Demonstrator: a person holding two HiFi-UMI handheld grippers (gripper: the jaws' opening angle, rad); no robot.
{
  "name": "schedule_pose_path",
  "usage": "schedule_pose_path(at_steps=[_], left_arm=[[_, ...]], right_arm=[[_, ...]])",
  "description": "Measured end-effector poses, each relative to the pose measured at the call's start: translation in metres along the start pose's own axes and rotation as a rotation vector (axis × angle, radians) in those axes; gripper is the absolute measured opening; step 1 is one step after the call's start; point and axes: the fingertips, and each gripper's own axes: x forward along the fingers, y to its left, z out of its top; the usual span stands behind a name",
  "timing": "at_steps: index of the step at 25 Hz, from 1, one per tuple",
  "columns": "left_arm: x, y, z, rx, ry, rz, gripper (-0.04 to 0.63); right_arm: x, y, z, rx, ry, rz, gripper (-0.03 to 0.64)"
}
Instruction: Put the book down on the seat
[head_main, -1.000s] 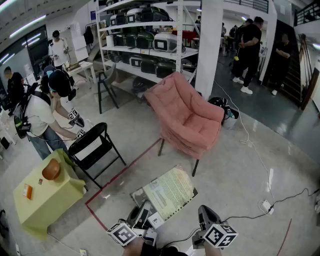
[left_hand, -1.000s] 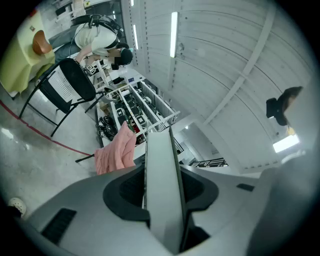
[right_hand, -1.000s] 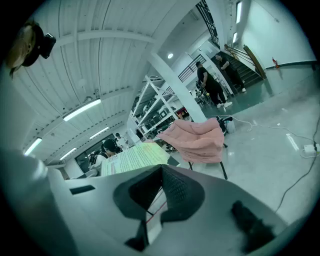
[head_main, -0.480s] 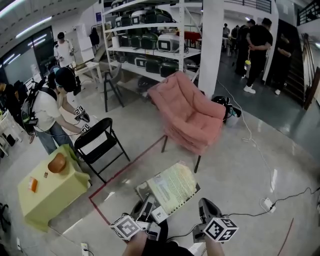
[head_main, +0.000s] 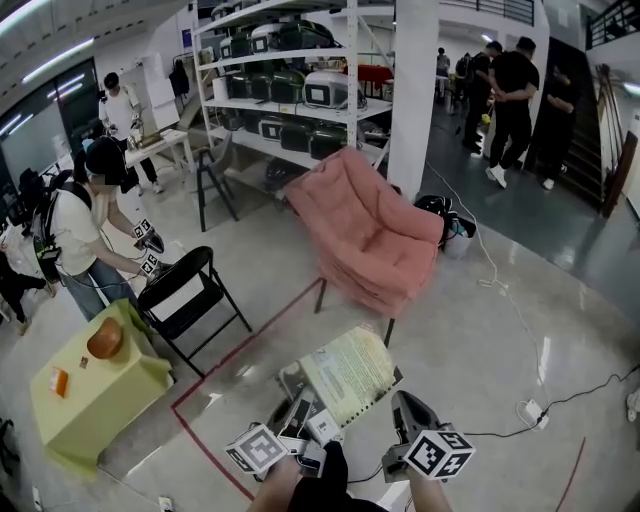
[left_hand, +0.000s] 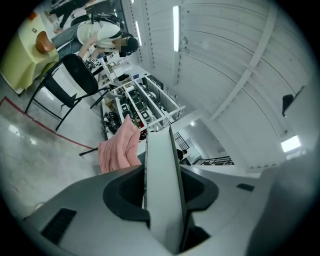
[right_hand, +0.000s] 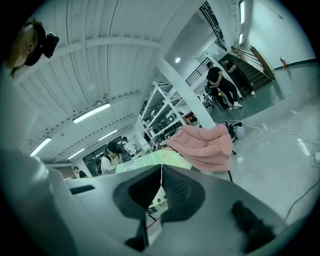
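Note:
A thin book with a pale green cover (head_main: 345, 378) hangs low in the head view, with my left gripper (head_main: 310, 420) shut on its near edge. In the left gripper view the book (left_hand: 162, 195) runs edge-on between the jaws, which clamp it from both sides. The pink cushioned chair (head_main: 375, 235) stands just beyond the book, its seat bare; it also shows as the pink chair (left_hand: 117, 150) and the pink chair (right_hand: 202, 145). My right gripper (head_main: 405, 415) floats to the right of the book (right_hand: 150, 161), jaws together on nothing.
A black folding chair (head_main: 190, 295) and a yellow-covered table (head_main: 90, 385) stand at the left, with a person (head_main: 75, 235) bent beside them. Red floor tape (head_main: 250, 335) runs toward the pink chair. Shelving (head_main: 290, 90), a white pillar (head_main: 412, 90) and floor cables (head_main: 530, 410) lie beyond.
The book and my left gripper have shifted a little forward toward the pink chair. The right gripper has risen slightly. The grip on the book is unchanged.

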Motion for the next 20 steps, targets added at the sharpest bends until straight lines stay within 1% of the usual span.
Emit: schedule_pose_path(at_steps=[7,11,15,20], left_arm=[[0.054,0.006,0.003,0.001,0.039,0.01,0.17],[0.086,0.016,0.007,-0.013,0.054,0.02,0.17],[0.111,0.024,0.017,-0.03,0.063,0.034,0.17],[0.141,0.036,0.035,-0.032,0.059,0.04,0.17]], right_arm=[[0.039,-0.014,0.023,0.003,0.012,0.0,0.013],[0.065,-0.026,0.034,0.015,0.019,-0.002,0.014],[0.091,-0.029,0.048,0.02,0.031,-0.002,0.013],[0.126,-0.036,0.063,0.015,0.025,-0.011,0.013]])
